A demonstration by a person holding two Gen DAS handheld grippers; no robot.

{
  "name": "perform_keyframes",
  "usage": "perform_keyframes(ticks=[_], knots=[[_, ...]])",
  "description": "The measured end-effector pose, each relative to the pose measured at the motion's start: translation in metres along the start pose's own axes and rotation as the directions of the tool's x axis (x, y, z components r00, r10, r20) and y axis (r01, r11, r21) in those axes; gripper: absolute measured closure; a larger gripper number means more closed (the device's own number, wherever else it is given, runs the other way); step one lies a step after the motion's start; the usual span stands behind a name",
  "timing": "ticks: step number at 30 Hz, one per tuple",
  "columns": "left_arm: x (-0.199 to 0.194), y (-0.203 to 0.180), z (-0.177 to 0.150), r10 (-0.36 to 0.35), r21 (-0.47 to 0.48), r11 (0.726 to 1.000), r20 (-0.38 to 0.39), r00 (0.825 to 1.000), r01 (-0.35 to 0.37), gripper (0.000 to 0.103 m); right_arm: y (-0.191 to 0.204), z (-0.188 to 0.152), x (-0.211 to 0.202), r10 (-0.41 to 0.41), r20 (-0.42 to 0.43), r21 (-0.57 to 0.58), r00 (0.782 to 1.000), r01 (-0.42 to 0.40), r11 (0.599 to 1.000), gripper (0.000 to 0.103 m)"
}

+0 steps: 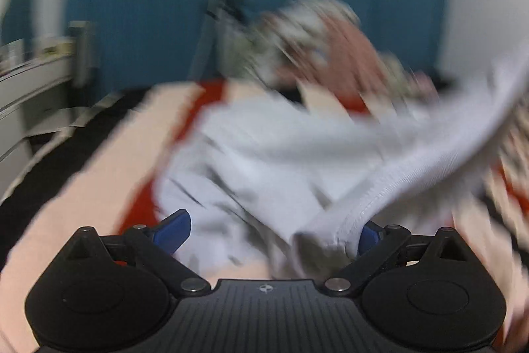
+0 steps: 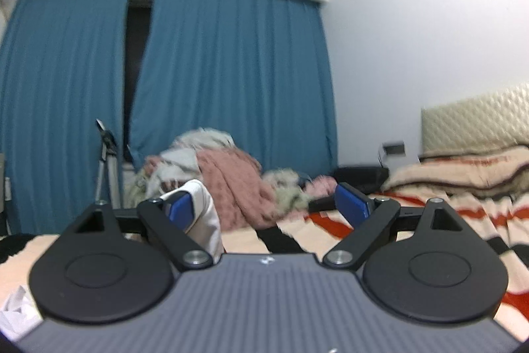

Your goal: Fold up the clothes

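White garment (image 1: 264,154) lies crumpled and blurred on the peach-and-red striped bed cover (image 1: 109,161), one hemmed edge draped over the right finger of the left gripper (image 1: 269,229), whose jaws stand wide apart, clamping nothing. Right gripper (image 2: 267,204) is spread wide too, white cloth (image 2: 205,214) hanging over its left finger, with a heap of clothes (image 2: 228,174) beyond before blue curtains (image 2: 231,71).

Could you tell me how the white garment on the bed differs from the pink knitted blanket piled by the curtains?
The white garment is smooth and plain, spread on the striped bedcover, one hemmed edge lifted near the left gripper. The pink knitted blanket is fuzzy, textured, and heaped on a pile far from both grippers. Both are soft fabric, unfolded.
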State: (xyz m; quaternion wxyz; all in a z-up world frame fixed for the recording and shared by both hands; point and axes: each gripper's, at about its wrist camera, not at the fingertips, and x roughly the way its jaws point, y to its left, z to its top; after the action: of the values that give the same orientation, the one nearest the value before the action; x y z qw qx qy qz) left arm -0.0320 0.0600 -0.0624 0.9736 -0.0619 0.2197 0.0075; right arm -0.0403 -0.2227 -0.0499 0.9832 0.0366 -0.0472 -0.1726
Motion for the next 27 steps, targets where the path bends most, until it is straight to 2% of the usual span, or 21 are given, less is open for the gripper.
perform_keyframes(ticks=[2, 4, 7, 10, 12, 15, 17, 21, 27], knots=[[-0.013, 0.009, 0.003, 0.057, -0.049, 0.997, 0.088, 0.995, -0.053, 0.000, -0.002, -0.007, 0.011, -0.001, -0.068, -0.004, 0.998, 0.000, 1.000, 0.014], [-0.024, 0.012, 0.004, 0.123, -0.065, 0.991, 0.160, 0.979, -0.114, 0.000, -0.001, -0.014, 0.017, 0.012, -0.132, -0.017, 0.991, -0.014, 1.000, 0.013], [-0.032, 0.016, 0.008, 0.149, -0.095, 0.987, 0.191, 0.970, -0.132, 0.000, 0.003, -0.025, 0.020, 0.023, -0.219, -0.050, 0.975, -0.035, 0.998, 0.013], [-0.039, 0.019, 0.013, 0.168, -0.127, 0.982, 0.216, 0.962, -0.143, 0.000, 0.003, -0.034, 0.019, 0.031, -0.284, -0.024, 0.958, -0.039, 0.999, 0.013], [-0.044, 0.022, 0.016, 0.182, -0.147, 0.978, 0.232, 0.956, -0.150, 0.000, 0.002, -0.035, 0.012, 0.027, -0.277, -0.007, 0.961, -0.030, 1.000, 0.013], [-0.051, 0.025, 0.021, 0.202, -0.179, 0.971, 0.255, 0.946, -0.159, 0.000, 0.006, -0.022, -0.004, 0.041, -0.205, -0.007, 0.978, -0.044, 0.999, 0.013], [-0.075, 0.025, 0.051, 0.193, -0.182, 0.973, 0.306, 0.932, -0.142, 0.000, 0.006, 0.002, -0.012, 0.062, -0.163, -0.001, 0.985, -0.063, 0.998, 0.013], [-0.130, 0.023, 0.118, 0.167, -0.180, 0.979, 0.415, 0.894, -0.100, 0.000, 0.006, 0.078, -0.015, 0.140, -0.101, 0.067, 0.985, -0.134, 0.989, 0.013], [-0.212, 0.020, 0.220, 0.128, -0.167, 0.985, 0.567, 0.814, -0.038, 0.000, 0.010, 0.225, -0.023, 0.263, -0.021, 0.118, 0.965, -0.259, 0.959, 0.013]])
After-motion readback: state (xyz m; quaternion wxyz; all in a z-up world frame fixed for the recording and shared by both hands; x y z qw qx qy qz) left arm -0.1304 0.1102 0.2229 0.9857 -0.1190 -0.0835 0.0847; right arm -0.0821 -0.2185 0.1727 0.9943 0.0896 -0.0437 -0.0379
